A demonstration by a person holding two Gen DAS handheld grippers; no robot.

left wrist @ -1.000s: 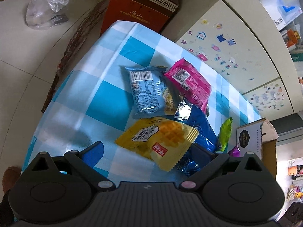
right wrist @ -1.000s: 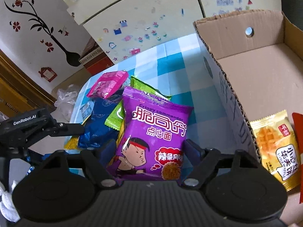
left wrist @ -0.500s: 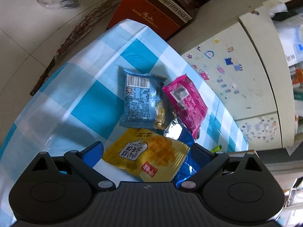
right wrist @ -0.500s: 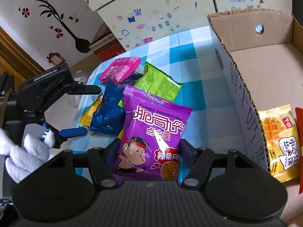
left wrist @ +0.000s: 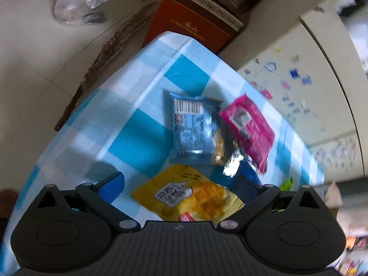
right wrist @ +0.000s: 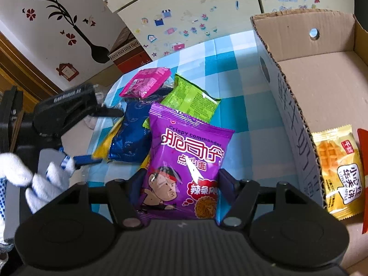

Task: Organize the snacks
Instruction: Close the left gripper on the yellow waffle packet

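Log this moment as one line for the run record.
left gripper: open, over yellow waffle pack | right gripper: shut on purple pack | box: one waffle pack inside

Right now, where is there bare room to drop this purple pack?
The cardboard box floor is bare beyond the yellow waffle pack. Bare checked cloth lies between the box wall and green packet. The pile around the blue packet is crowded.

Home rm: stickered cabinet (right wrist: 188, 20), flower wall decal (right wrist: 62, 20), checked tablecloth (left wrist: 142, 138).
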